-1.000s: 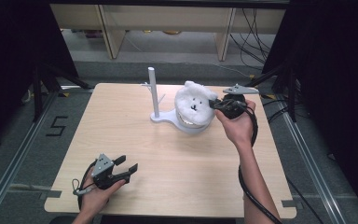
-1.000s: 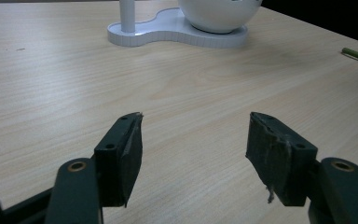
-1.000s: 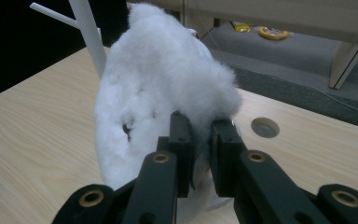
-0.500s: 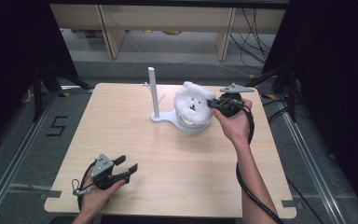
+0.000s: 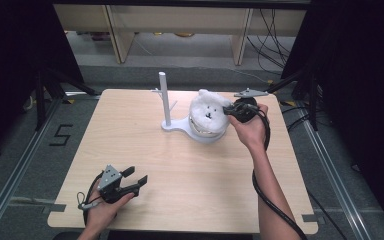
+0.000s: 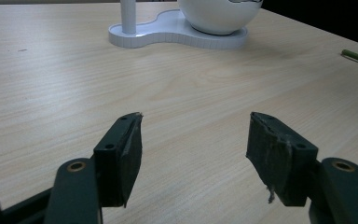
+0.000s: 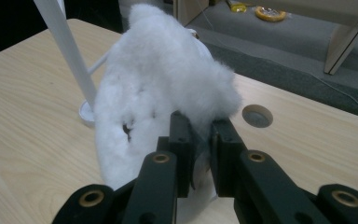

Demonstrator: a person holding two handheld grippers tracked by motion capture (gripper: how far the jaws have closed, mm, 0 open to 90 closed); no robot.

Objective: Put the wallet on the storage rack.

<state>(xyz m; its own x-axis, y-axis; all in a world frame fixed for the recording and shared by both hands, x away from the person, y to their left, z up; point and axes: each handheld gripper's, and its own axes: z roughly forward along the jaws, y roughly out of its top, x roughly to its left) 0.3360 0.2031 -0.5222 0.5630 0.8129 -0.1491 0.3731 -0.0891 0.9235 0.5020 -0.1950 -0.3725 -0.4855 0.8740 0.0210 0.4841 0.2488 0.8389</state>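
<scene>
A white fluffy cover (image 5: 207,111) sits over the bowl (image 5: 207,134) of a white stand (image 5: 180,127) toward the far right of the bench (image 5: 130,125). It is bunched and lifted on its right side. The right gripper (image 5: 228,111) has its jaws nearly together, pinching an edge of that fluff; in the right gripper view the cover (image 7: 163,88) bulges above the clamped right gripper (image 7: 201,135). A thin upright post (image 5: 164,97) rises from the stand's left end, just beside the bowl. The left gripper (image 5: 132,176) rests at the near left of the bench, well apart from the stand. Its jaws stand wide with nothing between them, above bare wood in the left gripper view (image 6: 193,140).
</scene>
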